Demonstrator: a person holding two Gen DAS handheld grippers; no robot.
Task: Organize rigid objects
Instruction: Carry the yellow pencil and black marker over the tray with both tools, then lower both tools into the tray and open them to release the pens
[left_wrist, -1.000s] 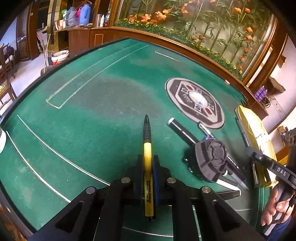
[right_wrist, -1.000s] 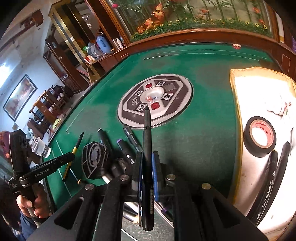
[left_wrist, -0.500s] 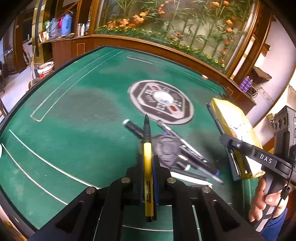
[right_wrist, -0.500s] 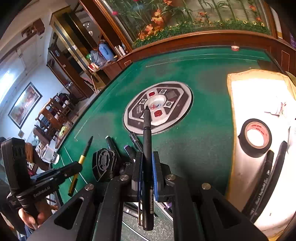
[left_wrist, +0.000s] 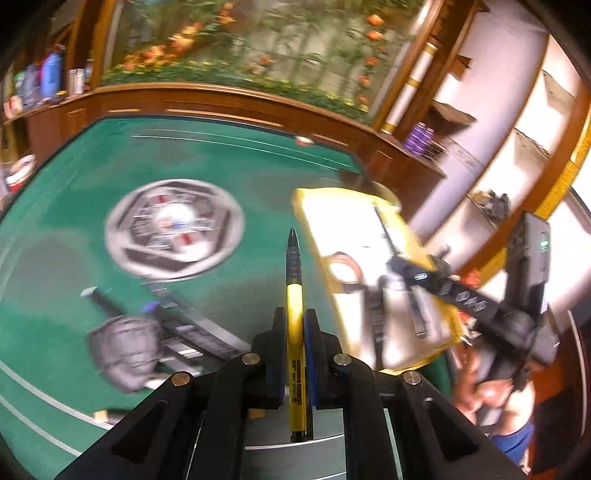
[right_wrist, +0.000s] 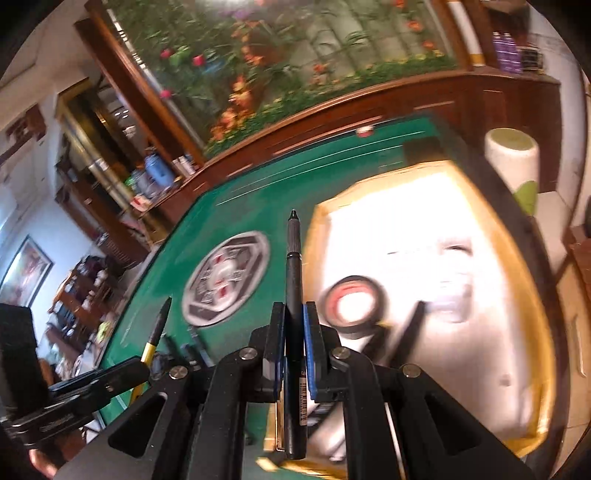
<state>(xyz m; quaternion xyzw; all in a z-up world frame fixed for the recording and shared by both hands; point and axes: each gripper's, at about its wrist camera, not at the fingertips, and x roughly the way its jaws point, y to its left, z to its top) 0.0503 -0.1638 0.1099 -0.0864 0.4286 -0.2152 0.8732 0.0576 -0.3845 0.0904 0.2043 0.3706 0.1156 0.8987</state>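
A yellow pen (left_wrist: 294, 332) is clamped between the closed jaws of the left gripper (left_wrist: 294, 328), its dark tip raised over the green table (left_wrist: 74, 192) just beside the tray (left_wrist: 306, 214). A black pen (right_wrist: 294, 295) is clamped likewise in the right gripper (right_wrist: 294, 325), its tip at the tray's near-left edge. Only in the left view are the loose pens (left_wrist: 192, 332) and a grey round thing (left_wrist: 125, 350) seen clearly, well left of the tray; the tray's near part is crossed there by the right gripper and the hand (left_wrist: 487, 395) holding it. Only in the right view is the tray's white floor seen whole, with a tape roll (right_wrist: 354, 306) and a dark marker (right_wrist: 406, 339) lying in it, and a white roll (right_wrist: 513, 162) standing beyond it. Both views are blurred.
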